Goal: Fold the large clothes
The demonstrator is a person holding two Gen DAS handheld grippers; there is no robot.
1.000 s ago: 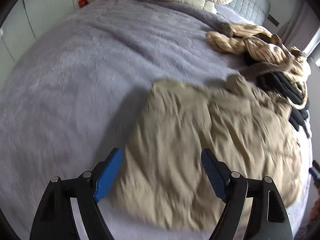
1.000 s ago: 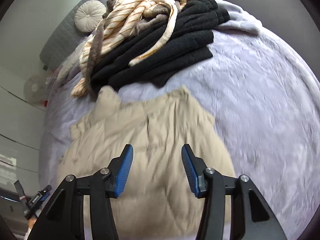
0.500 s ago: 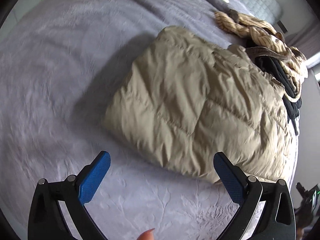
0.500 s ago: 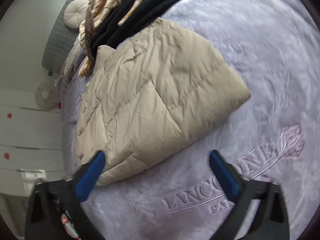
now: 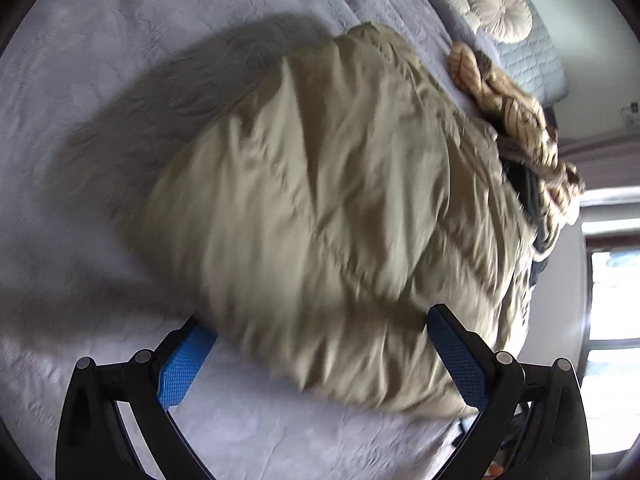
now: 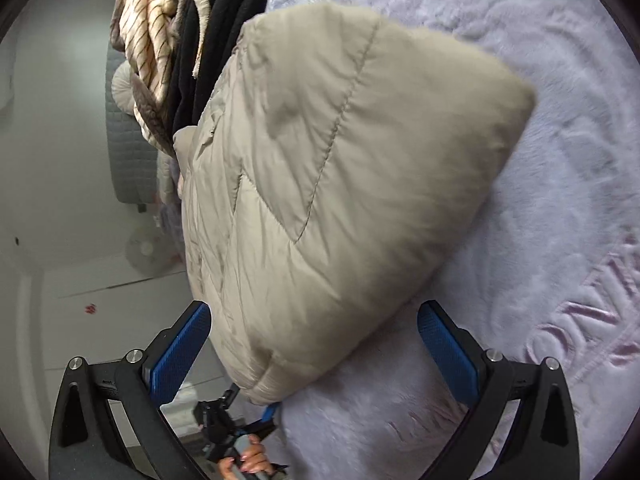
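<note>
A folded beige puffer jacket (image 5: 328,208) lies on the lavender bedspread (image 5: 120,40). My left gripper (image 5: 320,344) is open wide, its blue pads on either side of the jacket's near edge, not clamped. In the right wrist view the same jacket (image 6: 340,168) fills the middle; my right gripper (image 6: 314,344) is open wide with the jacket's near corner between its pads. The left gripper shows below that corner (image 6: 240,432), held by a hand.
A striped cream garment (image 5: 516,120) and black clothes (image 6: 216,32) are piled beyond the jacket. A round cushion (image 5: 500,10) and grey headboard (image 5: 532,56) stand at the bed's far end. Embroidered lettering (image 6: 592,312) marks the bedspread. White wall panels (image 6: 80,300) lie left of the bed.
Both grippers have opened wide and moved in on the jacket's near edge from opposite sides. The jacket now sits between each pair of pads and looms much larger.
</note>
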